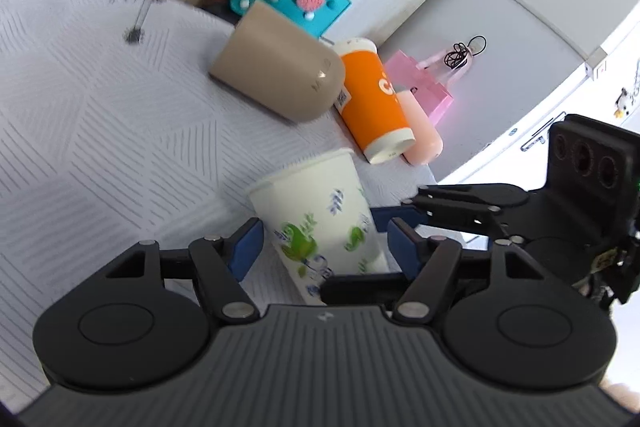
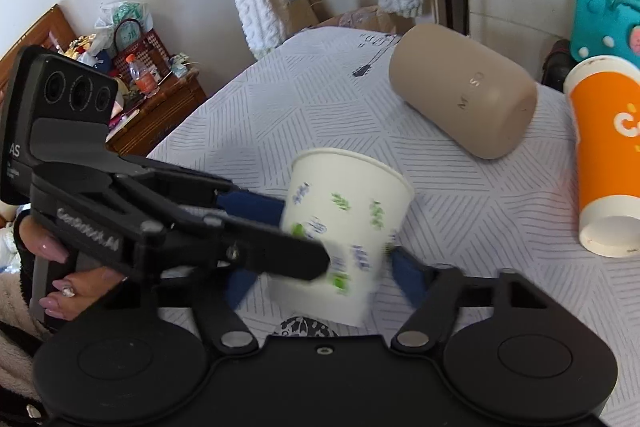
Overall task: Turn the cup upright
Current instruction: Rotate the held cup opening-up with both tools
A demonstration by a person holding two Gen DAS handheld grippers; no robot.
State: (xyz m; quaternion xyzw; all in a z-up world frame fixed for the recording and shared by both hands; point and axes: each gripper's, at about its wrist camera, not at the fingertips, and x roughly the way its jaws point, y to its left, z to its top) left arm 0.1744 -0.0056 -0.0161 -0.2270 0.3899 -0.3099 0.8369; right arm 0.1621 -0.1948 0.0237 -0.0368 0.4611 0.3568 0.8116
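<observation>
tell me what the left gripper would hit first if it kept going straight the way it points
Most likely the floral paper cup, which already sits between the left gripper fingers. Beyond it lie the orange cup and beige cup, though depth is hard to judge.

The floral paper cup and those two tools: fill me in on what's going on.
A person holds a tool in each hand, and both work on the white floral paper cup on the patterned tablecloth. The cup is tilted with its rim up. The left tool straddles the cup loosely; the right tool also has a finger on each side, though blur hides how firmly. The beige cup, orange cup and pink cup lie on their sides behind.
</observation>
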